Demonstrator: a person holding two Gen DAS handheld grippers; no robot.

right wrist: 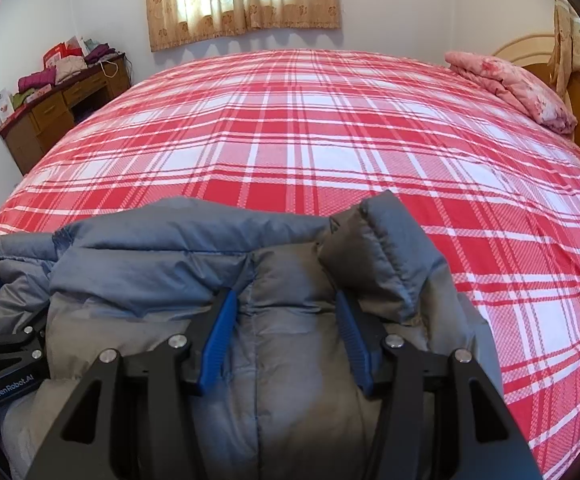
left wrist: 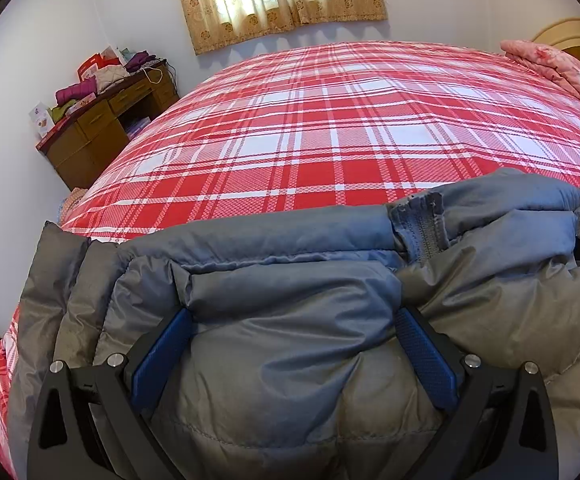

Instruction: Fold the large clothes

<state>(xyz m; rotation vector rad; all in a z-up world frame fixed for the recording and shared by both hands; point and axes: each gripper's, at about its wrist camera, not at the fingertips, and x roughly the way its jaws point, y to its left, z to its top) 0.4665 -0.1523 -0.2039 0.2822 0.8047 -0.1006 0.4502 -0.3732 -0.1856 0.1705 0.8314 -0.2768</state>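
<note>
Two fisheye views, one from each handheld gripper, look forward and downward along black fingers with blue pads. Both sit very close above a puffy grey quilted jacket (left wrist: 290,280) at the near edge of a red-and-white plaid bedspread (right wrist: 310,128). Both share the bed, the tan floral curtain (left wrist: 278,0) and the brown wooden desk (right wrist: 58,100).

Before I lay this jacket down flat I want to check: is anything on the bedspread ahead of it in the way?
Nothing visible. The plaid bedspread ahead of the jacket is bare. The only thing on it is the pink quilt, far off by the headboard. Both the left gripper and right gripper have the jacket between their jaws.
</note>
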